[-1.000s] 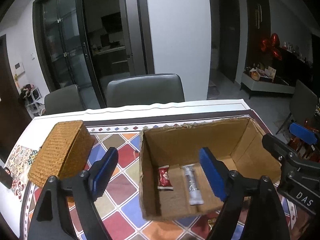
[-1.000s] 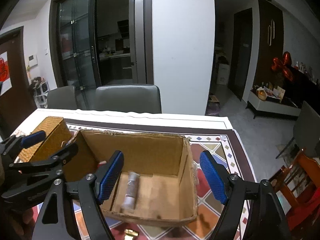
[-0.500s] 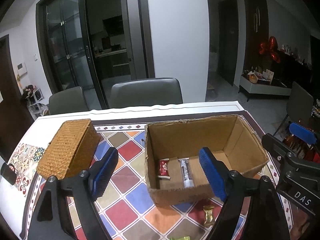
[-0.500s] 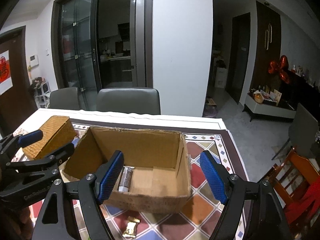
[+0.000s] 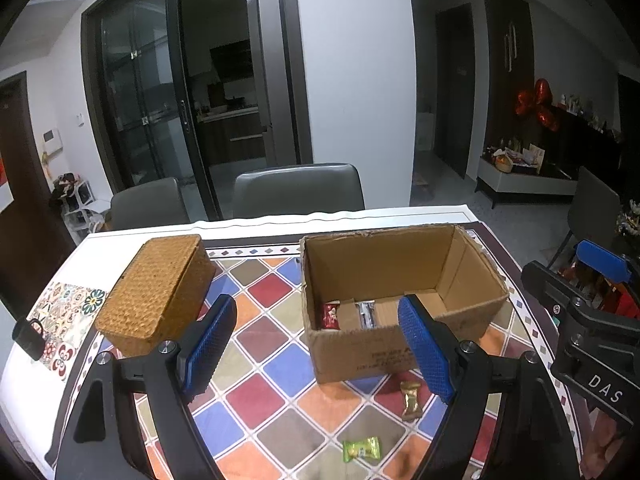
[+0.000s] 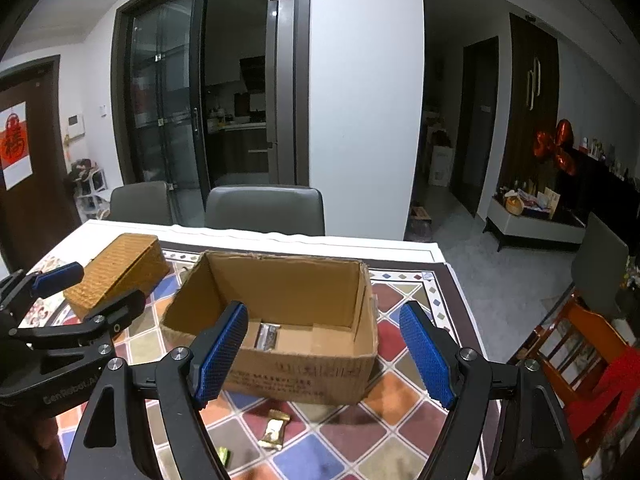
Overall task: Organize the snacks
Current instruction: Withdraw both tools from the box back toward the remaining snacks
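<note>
An open cardboard box (image 5: 400, 276) (image 6: 304, 372) stands on the checkered table mat. Inside lie a red snack packet (image 5: 331, 315) and a silver bar (image 5: 367, 314) (image 6: 267, 335). In front of the box rest a gold-wrapped candy (image 5: 411, 399) (image 6: 274, 429) and a green-wrapped candy (image 5: 361, 449) (image 6: 224, 456). My left gripper (image 5: 318, 350) is open and empty, held back from the box and above the mat. My right gripper (image 6: 322, 354) is also open and empty, facing the box's front wall. Each gripper shows at the edge of the other's view.
A woven wicker box with its lid on (image 5: 158, 288) (image 6: 118, 272) sits left of the cardboard box. Two grey chairs (image 5: 298, 190) stand behind the table. A small black object (image 5: 28, 336) lies at the left table edge. A red wooden chair (image 6: 580, 344) is at the right.
Both grippers have drawn back and upward from the cardboard box. The box now looks smaller, and the two candies in front of it have come into view.
</note>
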`<state>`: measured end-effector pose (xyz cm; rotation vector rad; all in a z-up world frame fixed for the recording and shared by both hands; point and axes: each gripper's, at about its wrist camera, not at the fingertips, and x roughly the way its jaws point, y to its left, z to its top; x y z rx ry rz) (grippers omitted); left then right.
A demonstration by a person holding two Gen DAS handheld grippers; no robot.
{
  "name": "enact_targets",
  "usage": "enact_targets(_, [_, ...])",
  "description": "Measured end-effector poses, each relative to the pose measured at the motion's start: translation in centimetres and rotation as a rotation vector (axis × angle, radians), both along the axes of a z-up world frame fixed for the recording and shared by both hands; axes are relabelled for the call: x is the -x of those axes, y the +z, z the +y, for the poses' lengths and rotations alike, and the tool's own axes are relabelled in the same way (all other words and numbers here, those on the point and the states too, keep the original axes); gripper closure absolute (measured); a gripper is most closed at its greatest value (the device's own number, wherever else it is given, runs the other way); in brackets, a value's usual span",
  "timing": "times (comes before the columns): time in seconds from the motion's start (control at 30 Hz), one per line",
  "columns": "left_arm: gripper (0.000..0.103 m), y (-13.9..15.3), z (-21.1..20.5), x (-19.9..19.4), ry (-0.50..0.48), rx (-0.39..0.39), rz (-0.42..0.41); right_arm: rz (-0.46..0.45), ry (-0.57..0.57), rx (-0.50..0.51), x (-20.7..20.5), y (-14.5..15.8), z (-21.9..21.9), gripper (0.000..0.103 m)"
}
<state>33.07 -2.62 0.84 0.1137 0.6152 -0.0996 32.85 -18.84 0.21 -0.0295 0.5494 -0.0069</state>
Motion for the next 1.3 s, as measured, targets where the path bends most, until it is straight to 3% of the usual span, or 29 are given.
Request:
enact_targets(0.63, [0.020, -0.1, 1.0, 6.1, 0.009, 0.011, -0.008, -0.021, 0.015, 0.013, 6.4, 0.8, 0.9, 0.024])
enact_targets(1.3, [0.020, -1.8, 1.6, 12.0, -0.013, 0.008, -0.007, 0.002, 0.024, 0.003, 11.5, -1.1, 1.5, 0.024])
